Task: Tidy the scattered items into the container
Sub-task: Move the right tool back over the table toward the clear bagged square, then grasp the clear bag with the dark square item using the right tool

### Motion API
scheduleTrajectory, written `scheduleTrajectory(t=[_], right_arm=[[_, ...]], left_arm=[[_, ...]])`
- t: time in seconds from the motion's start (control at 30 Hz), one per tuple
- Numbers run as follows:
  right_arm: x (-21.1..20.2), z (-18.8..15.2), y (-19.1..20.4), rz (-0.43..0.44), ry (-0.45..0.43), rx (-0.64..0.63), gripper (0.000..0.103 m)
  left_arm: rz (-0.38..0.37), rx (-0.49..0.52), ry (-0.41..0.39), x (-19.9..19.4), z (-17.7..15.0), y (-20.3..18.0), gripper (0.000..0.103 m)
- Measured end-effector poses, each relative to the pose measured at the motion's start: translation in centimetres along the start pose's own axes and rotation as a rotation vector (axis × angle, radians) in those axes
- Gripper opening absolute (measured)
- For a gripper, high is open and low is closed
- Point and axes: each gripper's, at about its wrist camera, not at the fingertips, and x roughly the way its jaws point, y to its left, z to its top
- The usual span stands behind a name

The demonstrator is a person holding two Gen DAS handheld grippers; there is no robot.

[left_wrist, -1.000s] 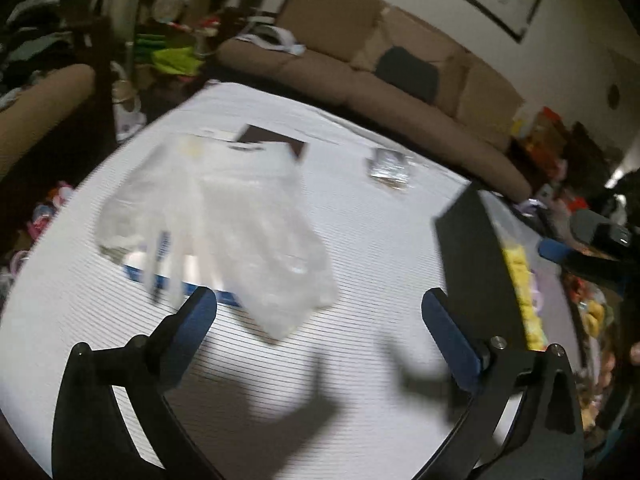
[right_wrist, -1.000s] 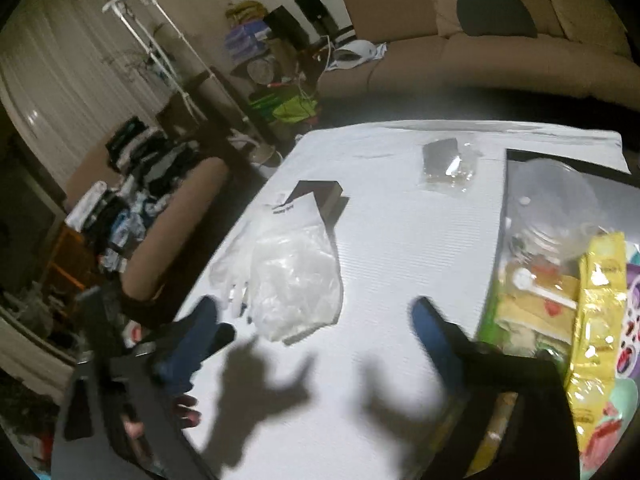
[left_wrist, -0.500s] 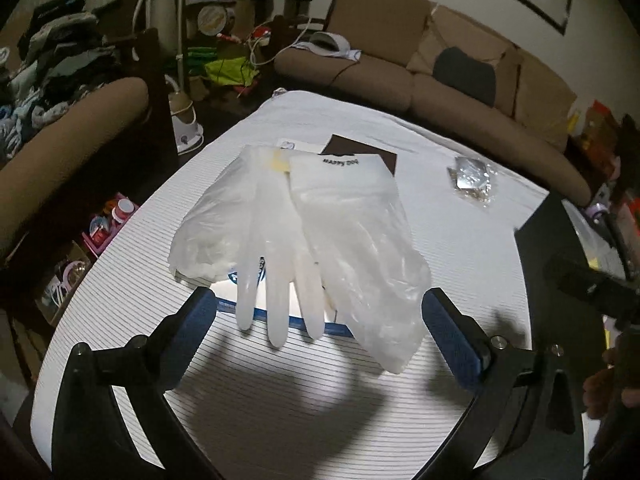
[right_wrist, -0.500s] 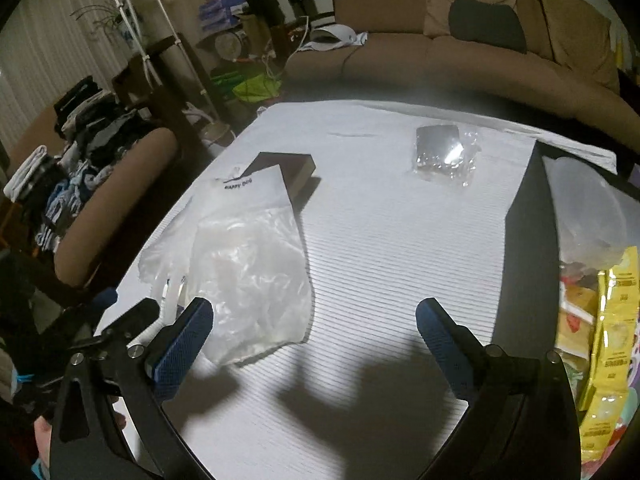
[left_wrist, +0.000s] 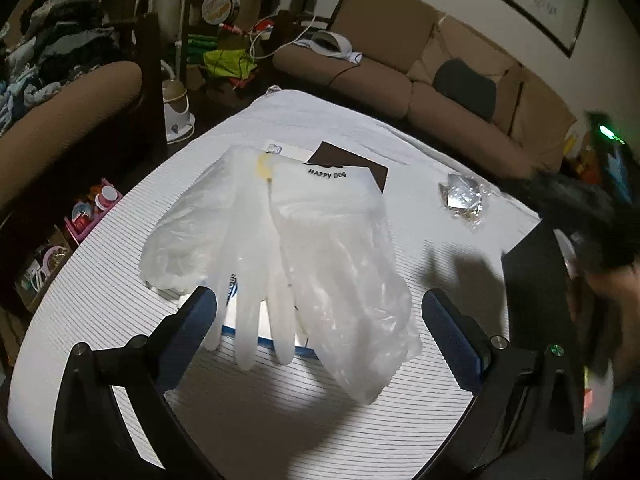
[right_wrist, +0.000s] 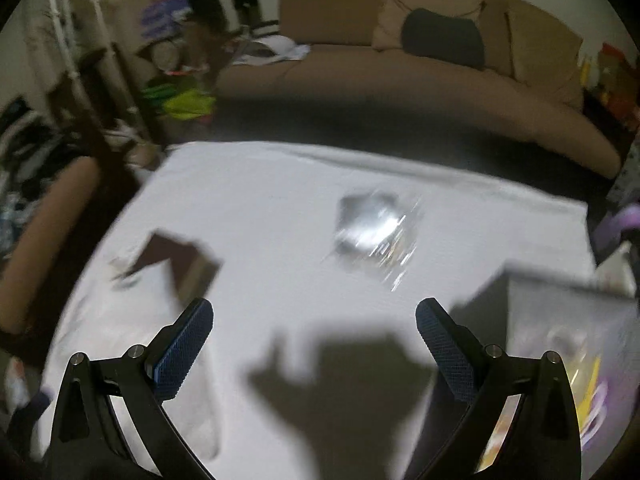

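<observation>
Since the frames half a second earlier, the right claw (right_wrist: pixel 314 330) had swung away from the gloves toward the foil packet (right_wrist: pixel 374 226), which now sat ahead of it in a motion-blurred view, while the left claw (left_wrist: pixel 319 322) had drawn in closer over the gloves (left_wrist: pixel 280 248). Both claws stood with their blue pads wide apart and gripped nothing. In the left wrist view the clear plastic gloves, one in a bag printed HAPPY DOG, lay in a loose heap across a flat blue-and-white box (left_wrist: pixel 264 330) on the striped white surface (left_wrist: pixel 280 412), their fingertips reaching down between the left claw's pads. Behind the heap a dark brown card (left_wrist: pixel 352 166) lay flat, partly covered by the bag. The foil packet (left_wrist: pixel 464 198) rested farther right, well apart from the gloves and near the black container (left_wrist: pixel 528 300) at the right edge. In the right wrist view the container (right_wrist: pixel 560 320) sat at the lower right, with yellow and purple packets blurred inside it. The dark card (right_wrist: pixel 172 258) showed at the left. A brown sofa (right_wrist: pixel 400 80) ran along the wall beyond the surface.
</observation>
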Motion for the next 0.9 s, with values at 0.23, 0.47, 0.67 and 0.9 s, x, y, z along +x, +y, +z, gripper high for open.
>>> scheduleTrajectory(t=[0.23,0.47,0.67,0.9], right_arm=[[9.2,3.8,0.5,-0.237,0.033,-0.076,0.103],[16.6,3.3,-1.4,-0.35,0.14,-0.042,0.103],[15.3,2.9,-2.7,-0.27,0.137,0.011,0.07],[6.1,2.5,-3.4,0.101,0.089,0.134,0.07]], left_arm=[[-0.002,-0.018,0.001,0.0,0.4,0.7,0.103],[0.007,-0.004,0.004,0.3,0.6,0.8,0.103],[0.008,0.008,0.019,0.5,0.5,1.0,0.103],[-0.021,-0.006,0.004,-0.3,0.9,1.4,0.103]])
